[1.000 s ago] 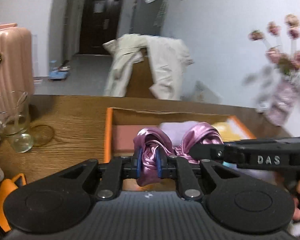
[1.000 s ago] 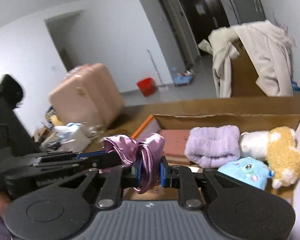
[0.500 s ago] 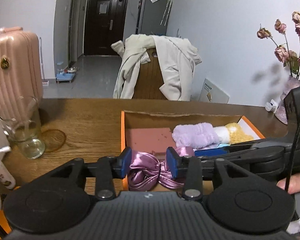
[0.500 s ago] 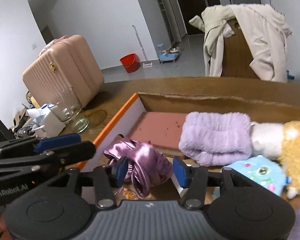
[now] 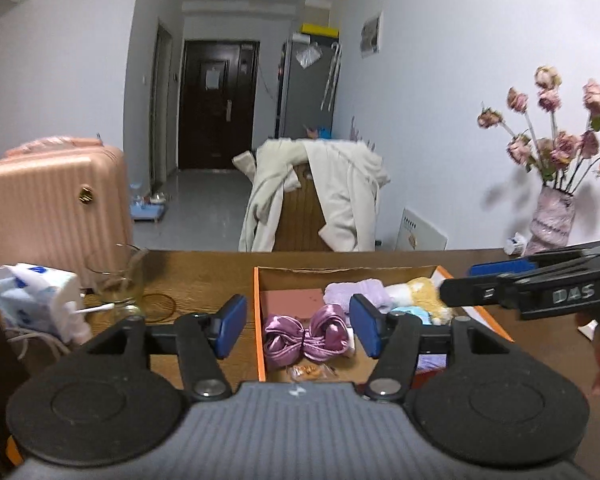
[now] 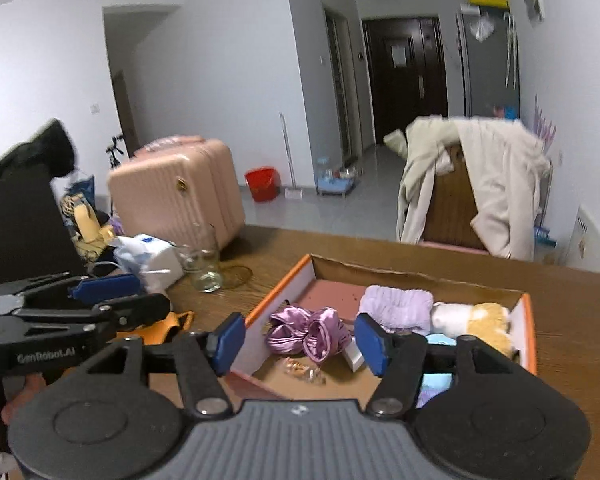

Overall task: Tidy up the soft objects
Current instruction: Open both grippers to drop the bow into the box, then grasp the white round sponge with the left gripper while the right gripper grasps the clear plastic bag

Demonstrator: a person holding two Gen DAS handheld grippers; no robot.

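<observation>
Satin cloth in the box, both grippers empty above it.

I see the purple satin bundle [image 5: 306, 335] lying crosswise in the orange box [image 5: 257, 320], ahead and below my left gripper [image 5: 298, 328] and right gripper [image 6: 302, 338]; both jaws are opening, gripping nothing.

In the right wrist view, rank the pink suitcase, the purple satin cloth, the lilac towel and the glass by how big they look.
1. pink suitcase, by far the largest.
2. purple satin cloth and lilac towel look about alike; no ranking between them.
3. glass, smallest, though its clear outline is hard to trace.
</observation>
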